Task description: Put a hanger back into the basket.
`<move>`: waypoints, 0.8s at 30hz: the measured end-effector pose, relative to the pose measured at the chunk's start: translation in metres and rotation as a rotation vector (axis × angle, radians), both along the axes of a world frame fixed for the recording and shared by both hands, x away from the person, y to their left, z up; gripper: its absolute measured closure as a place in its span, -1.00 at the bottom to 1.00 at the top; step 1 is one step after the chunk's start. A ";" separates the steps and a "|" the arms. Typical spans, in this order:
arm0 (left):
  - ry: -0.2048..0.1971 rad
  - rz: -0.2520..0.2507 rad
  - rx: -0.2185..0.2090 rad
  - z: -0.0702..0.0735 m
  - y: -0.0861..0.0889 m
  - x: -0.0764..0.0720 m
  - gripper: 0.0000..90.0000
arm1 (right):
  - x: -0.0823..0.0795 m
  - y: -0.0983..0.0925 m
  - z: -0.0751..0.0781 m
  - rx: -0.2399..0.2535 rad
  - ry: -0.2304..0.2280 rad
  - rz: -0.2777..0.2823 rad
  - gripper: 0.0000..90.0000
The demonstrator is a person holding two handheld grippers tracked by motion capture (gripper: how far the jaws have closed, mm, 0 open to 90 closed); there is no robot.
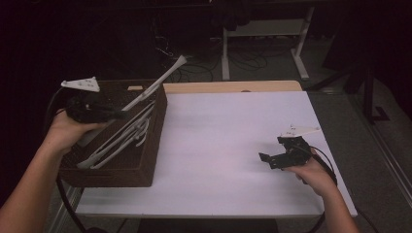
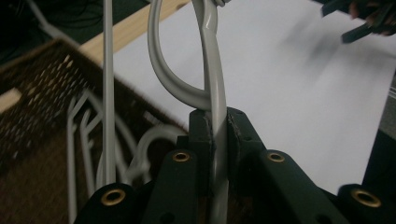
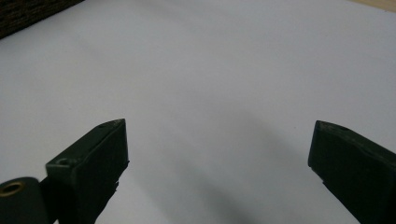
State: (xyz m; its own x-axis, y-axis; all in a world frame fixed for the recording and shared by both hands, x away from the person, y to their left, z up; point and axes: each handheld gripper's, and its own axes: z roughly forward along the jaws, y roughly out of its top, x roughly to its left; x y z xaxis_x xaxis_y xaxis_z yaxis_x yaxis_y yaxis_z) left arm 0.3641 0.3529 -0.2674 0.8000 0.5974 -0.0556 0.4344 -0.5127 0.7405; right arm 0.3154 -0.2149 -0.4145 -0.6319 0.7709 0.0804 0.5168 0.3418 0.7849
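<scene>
Left gripper (image 1: 119, 112) over the brown woven basket (image 1: 145, 165) at the table's left edge, jaws clamped on a pale grey plastic hanger (image 1: 155, 87) that sticks up and out past the basket's far rim toward the upper right. High view gives the whole layout: more hangers (image 1: 121, 138) lie slantwise inside the basket, right gripper (image 1: 266, 160) well apart, low over the white sheet (image 1: 218, 145), near the right edge.

Left gripper view adds the grip detail: hanger (image 2: 215, 116) bar squeezed tight between the two black pads, its curved loop rising just above them; basket (image 2: 42, 93) weave and other hangers (image 2: 79, 140) blurred at left, the other gripper (image 2: 359, 18) far off at top right.

Right gripper view: jaws spread wide, nothing between them, just the white sheet (image 3: 210, 84) beneath; a corner of the basket (image 3: 28, 14) top left.

Surface is a white sheet on a table with a wooden strip (image 1: 233, 86) along its far edge. Room dark; white table legs (image 1: 226, 53) and cables on the floor behind.
</scene>
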 end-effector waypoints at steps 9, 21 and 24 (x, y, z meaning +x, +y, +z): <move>0.044 0.082 0.013 -0.036 0.050 -0.005 0.83 | 0.002 -0.001 0.000 0.000 0.001 -0.012 -0.90; 0.105 0.110 0.014 -0.059 0.063 -0.009 0.83 | 0.001 -0.003 0.000 0.002 0.002 -0.017 -0.90; 0.140 0.125 0.048 -0.065 0.062 -0.010 0.83 | 0.001 -0.003 0.000 0.005 -0.001 -0.018 -0.90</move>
